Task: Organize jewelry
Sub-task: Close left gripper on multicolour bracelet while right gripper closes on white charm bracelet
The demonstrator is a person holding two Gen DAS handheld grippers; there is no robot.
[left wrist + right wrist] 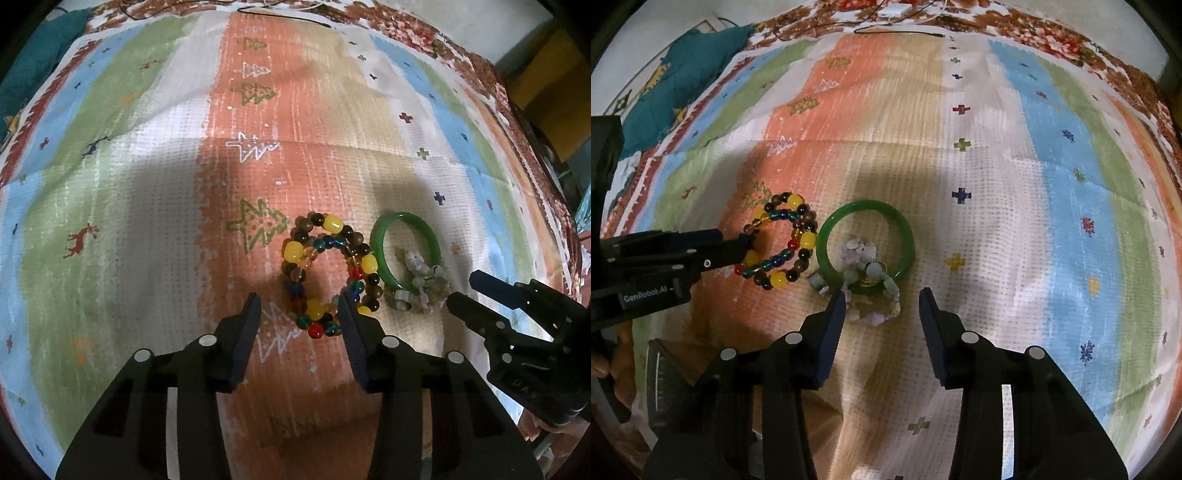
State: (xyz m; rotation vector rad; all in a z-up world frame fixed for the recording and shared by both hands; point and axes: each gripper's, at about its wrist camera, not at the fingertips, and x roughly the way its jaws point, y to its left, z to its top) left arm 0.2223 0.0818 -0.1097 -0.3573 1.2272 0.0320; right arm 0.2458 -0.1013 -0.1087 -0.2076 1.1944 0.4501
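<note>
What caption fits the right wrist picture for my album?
Open right gripper hovers near a green bangle and pale bracelet.

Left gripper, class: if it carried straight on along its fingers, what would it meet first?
Probably the beaded bracelets: the open left gripper already straddles their near edge. The green bangle lies off to the right. Height above the cloth is unclear.

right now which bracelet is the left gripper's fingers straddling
The multicoloured beaded bracelet with big yellow beads; one open left gripper finger overlaps its near edge. The plain green bangle lies beside it.
</note>
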